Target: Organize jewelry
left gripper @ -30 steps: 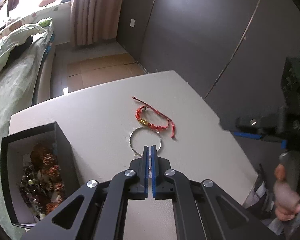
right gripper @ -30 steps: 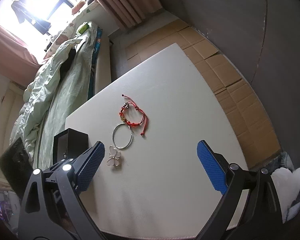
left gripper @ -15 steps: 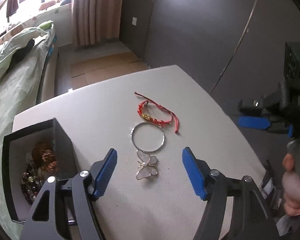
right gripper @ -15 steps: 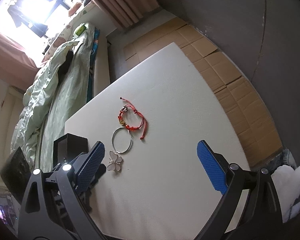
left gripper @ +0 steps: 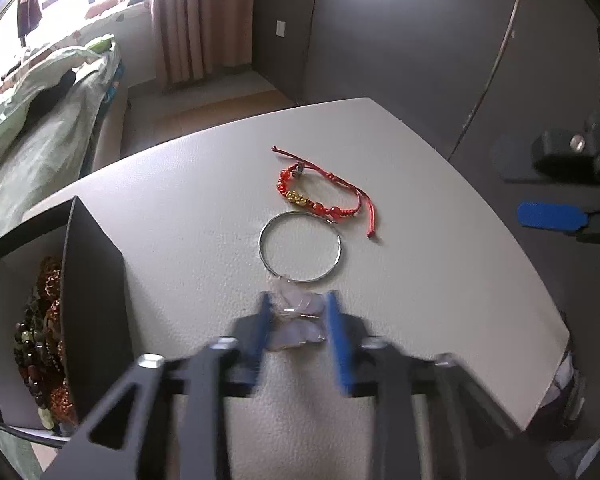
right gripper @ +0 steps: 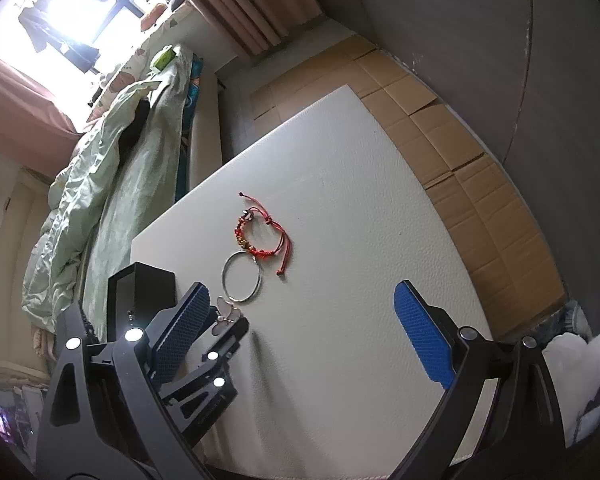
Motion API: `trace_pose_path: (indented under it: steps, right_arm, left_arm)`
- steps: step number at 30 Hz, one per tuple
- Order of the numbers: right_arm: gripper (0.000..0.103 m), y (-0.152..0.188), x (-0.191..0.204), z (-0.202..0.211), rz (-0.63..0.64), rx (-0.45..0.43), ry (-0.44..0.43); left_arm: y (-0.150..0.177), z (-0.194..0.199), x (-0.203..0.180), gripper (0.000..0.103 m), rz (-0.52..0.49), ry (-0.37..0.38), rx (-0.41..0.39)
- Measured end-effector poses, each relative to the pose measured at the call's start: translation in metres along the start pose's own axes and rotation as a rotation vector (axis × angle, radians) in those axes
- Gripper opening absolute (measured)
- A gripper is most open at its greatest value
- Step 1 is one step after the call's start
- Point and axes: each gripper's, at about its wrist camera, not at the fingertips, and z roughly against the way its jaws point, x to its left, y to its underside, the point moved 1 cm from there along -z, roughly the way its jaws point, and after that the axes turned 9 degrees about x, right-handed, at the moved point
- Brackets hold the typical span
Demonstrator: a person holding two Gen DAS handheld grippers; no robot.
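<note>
A pale pink butterfly brooch [left gripper: 296, 322] lies on the white table [left gripper: 204, 208], between the blue pads of my left gripper [left gripper: 297, 320]. The jaws are narrowing around it and blurred; contact is unclear. Just beyond lie a silver bangle [left gripper: 300, 247] and a red beaded cord bracelet [left gripper: 320, 196]. A black box [left gripper: 88, 296] holding several beaded bracelets stands at the left. In the right wrist view, my right gripper [right gripper: 304, 340] is wide open and empty above the table, with the brooch [right gripper: 226, 317], bangle [right gripper: 242, 282], bracelet [right gripper: 260, 238] and box [right gripper: 144, 292] in sight.
A bed with a green quilt [right gripper: 100, 168] runs along the table's far left side. Flattened cardboard [right gripper: 440, 128] covers the floor beyond the table. Dark wall panels [left gripper: 420, 40] stand at the back right.
My left gripper opened from shut, showing the brooch, then dropped toward it and has closed in to either side of it. The right gripper has barely moved.
</note>
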Motion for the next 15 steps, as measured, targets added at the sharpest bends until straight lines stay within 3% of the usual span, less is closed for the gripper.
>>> trace_pose_path:
  steps: [3, 7, 15]
  right_arm:
    - [0.091, -0.002, 0.004, -0.009, 0.018, 0.013, 0.015]
    - [0.078, -0.005, 0.013, -0.024, 0.051, 0.035, 0.025]
    - [0.076, -0.013, 0.031, -0.041, 0.086, 0.034, 0.032]
  left_arm:
    - [-0.003, 0.002, 0.008, 0.01, 0.02, 0.049, 0.004]
    - [-0.008, 0.013, 0.015, 0.009, 0.031, 0.083, -0.01]
    - [-0.019, 0.043, 0.033, 0.009, 0.073, 0.131, -0.058]
